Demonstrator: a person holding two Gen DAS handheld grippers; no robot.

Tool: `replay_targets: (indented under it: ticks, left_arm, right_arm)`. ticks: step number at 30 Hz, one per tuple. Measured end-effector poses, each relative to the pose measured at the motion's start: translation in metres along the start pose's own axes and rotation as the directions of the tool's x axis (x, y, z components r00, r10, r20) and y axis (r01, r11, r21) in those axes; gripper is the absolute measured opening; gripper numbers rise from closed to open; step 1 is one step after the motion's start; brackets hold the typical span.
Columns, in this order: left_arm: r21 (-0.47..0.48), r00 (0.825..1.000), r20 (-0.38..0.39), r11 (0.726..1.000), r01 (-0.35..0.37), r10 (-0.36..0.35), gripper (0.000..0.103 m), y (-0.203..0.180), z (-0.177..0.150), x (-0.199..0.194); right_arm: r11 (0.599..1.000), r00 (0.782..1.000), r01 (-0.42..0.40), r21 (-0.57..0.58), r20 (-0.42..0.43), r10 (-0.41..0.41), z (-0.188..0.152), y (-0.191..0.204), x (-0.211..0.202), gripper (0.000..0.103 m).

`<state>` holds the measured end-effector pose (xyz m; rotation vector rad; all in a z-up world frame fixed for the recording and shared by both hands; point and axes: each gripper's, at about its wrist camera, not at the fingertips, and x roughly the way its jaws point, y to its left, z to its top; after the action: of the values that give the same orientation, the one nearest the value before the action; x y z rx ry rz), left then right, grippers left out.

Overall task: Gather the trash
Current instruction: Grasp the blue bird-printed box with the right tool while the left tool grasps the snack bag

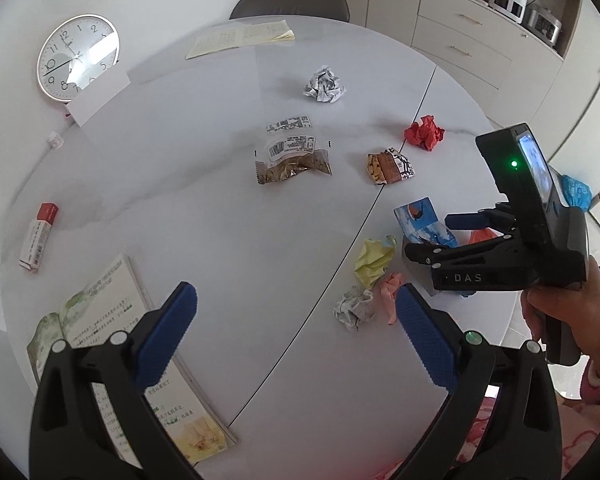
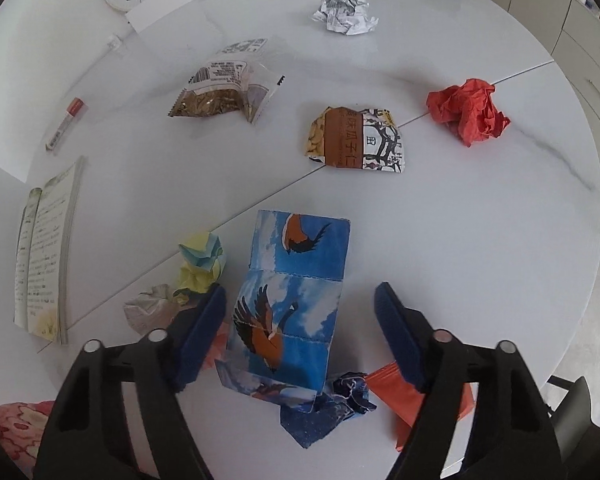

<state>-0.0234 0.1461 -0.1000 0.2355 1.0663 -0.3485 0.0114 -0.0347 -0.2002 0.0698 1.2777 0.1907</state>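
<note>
The right tool [image 2: 300, 332] hovers over the table [image 2: 480, 240], fingers spread apart, the bird-printed blue wrapper [image 2: 296, 300] lying between them. The left tool [image 1: 296, 332] hangs open above the table, crumpled newspaper ball [image 1: 354, 307] just ahead.

A round white wall clock [image 1: 77, 58] with black numerals lies at the far left edge of the pale grey marble-look table [image 1: 204, 216], partly covered by a plain white card [image 1: 98, 97]. An open illustrated textbook [image 1: 140, 364] rests near the front left. A small red-and-white carton [image 1: 39, 237] lies beside the left rim. A cream open notebook [image 1: 242, 38] sits at the far edge, before a dark grey chair [image 1: 289, 5]. Beige drawer cabinets [image 1: 466, 46] stand behind.
</note>
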Motion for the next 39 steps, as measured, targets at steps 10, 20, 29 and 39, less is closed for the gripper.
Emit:
replay_targets:
  ticks: [10,20,29,39]
  left_arm:
    - [-0.024,0.999,-0.005,0.999,0.039,-0.039,0.095,0.012,0.036,0.044]
    - [0.419,0.995,0.011,0.904,0.088,-0.102,0.095,0.017,0.115,0.111]
    - [0.759,0.943,-0.245,0.560,0.330,-0.224,0.095,0.011,0.150,0.174]
    - [0.796,0.912,-0.325,0.448,0.406,-0.249,0.068,-0.001,0.150,0.210]
  right_arm:
    - [0.992,0.997,-0.059,0.116,0.061,0.053,0.006,-0.017,-0.020,0.050]
    - [0.982,0.988,-0.121,0.147,0.112,0.105,0.027,-0.030,-0.061,0.050]
    - [0.942,0.987,-0.091,0.322,0.155,0.042,0.012,-0.021,-0.087,0.050]
    - [0.894,0.985,-0.065,0.443,0.173,-0.014,-0.001,-0.017,-0.104,0.051]
